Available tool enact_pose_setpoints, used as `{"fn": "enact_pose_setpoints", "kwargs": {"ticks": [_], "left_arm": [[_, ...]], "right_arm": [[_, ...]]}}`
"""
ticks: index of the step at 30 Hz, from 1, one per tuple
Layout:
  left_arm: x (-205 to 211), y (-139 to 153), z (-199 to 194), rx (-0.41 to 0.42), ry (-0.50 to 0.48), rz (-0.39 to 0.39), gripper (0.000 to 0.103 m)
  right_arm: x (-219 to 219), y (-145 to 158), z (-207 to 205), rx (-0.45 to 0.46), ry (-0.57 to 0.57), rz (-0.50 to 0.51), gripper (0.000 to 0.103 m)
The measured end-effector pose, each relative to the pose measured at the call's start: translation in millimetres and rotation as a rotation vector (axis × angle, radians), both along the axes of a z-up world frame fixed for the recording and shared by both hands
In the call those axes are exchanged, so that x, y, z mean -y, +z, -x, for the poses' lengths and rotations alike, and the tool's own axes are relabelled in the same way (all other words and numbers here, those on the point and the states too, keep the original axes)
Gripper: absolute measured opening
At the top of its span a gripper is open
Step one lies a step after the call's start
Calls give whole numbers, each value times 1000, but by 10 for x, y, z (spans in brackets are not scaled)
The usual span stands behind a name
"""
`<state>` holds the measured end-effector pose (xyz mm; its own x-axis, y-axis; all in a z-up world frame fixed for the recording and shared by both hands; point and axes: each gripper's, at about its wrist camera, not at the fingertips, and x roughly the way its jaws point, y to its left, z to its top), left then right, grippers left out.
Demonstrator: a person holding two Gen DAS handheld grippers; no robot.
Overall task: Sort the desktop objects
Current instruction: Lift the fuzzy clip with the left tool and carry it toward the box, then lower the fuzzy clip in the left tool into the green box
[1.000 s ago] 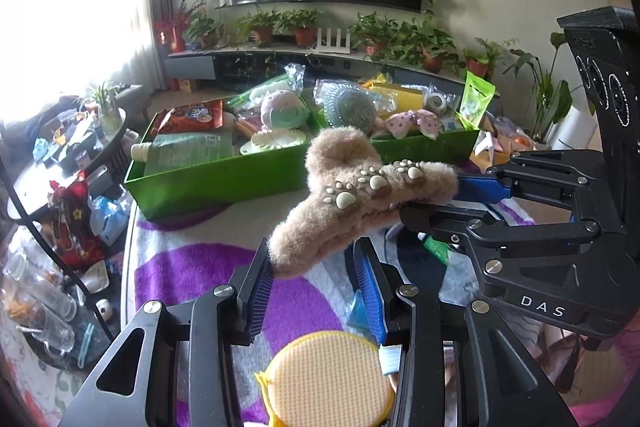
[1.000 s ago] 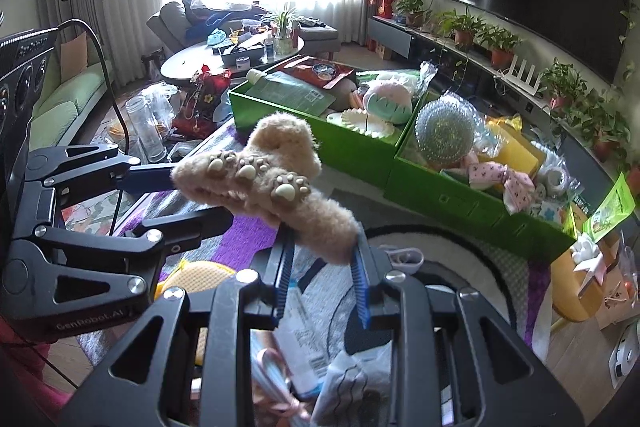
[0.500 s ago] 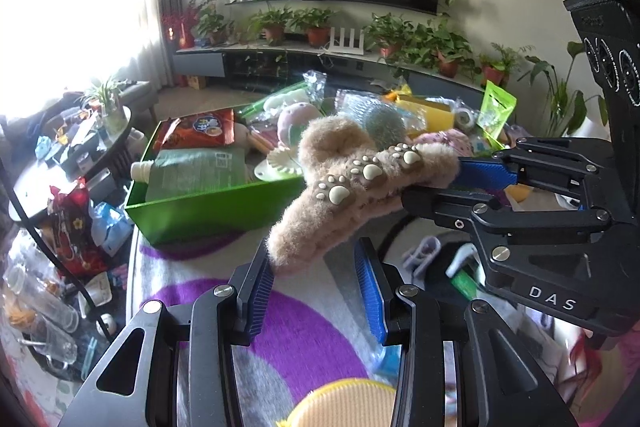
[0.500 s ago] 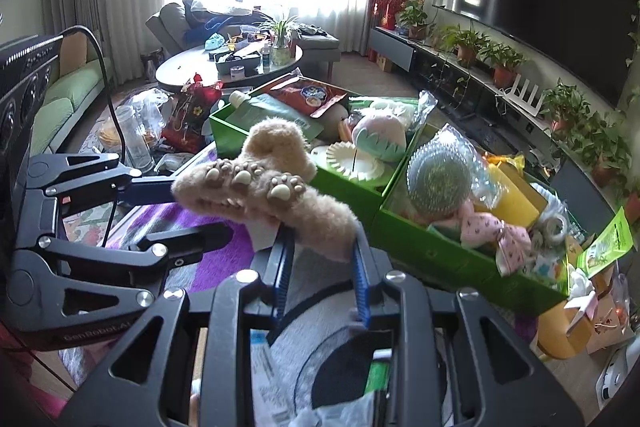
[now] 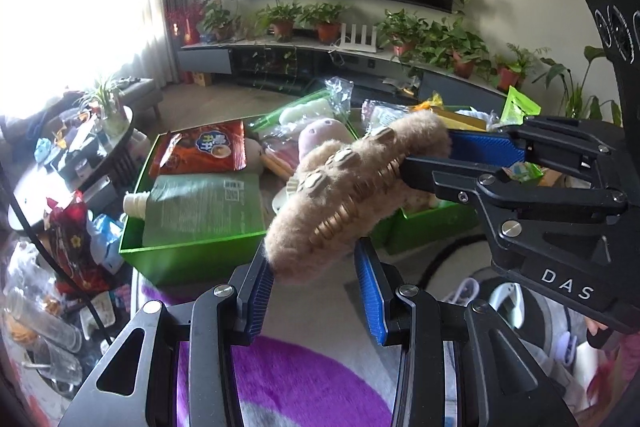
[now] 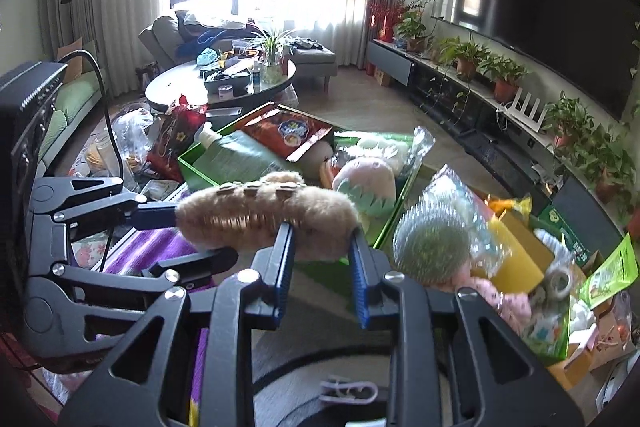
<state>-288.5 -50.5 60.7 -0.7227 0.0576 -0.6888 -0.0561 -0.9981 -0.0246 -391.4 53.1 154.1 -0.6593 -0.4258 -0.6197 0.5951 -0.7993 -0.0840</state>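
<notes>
Tan plush hair claw (image 5: 352, 195), clamped at either end by left gripper (image 5: 316, 275) and right gripper (image 6: 322, 259) fingers, now carried from over the purple-patterned table (image 5: 288, 379) to above the green bins (image 5: 188, 259), ready for dropping in.

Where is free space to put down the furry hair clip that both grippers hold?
Bare rug lies before the left green bin, under the furry hair clip. Both bins are crowded; the right green bin is piled highest. Left gripper and right gripper grip the clip.
</notes>
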Motion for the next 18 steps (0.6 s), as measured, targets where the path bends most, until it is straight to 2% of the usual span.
{"fn": "enact_pose_setpoints", "kwargs": {"ticks": [8,10,11,13,15,16,18], "left_arm": [[66,17,245,-11,-11,-12,40],[22,43,276,-26,-45,-32,40],[37,43,290,-24,-44,-48,40],[116,2,387,-9,-24,-74,40],[185,-63,440,-15,39,-29,40],[228,-120,468,2,52,-34,40],[288,-203,515,36,44,-65,40]], "right_arm": [[174,75,246,-46,43,-23,26],[259,92,275,-51,90,-29,15],[317,94,285,-44,119,-34,14],[419,131,312,-38,151,-10,10],[513,149,370,-85,135,-56,11],[530,141,382,-99,130,-68,11],[498,78,426,-68,126,-63,11]]}}
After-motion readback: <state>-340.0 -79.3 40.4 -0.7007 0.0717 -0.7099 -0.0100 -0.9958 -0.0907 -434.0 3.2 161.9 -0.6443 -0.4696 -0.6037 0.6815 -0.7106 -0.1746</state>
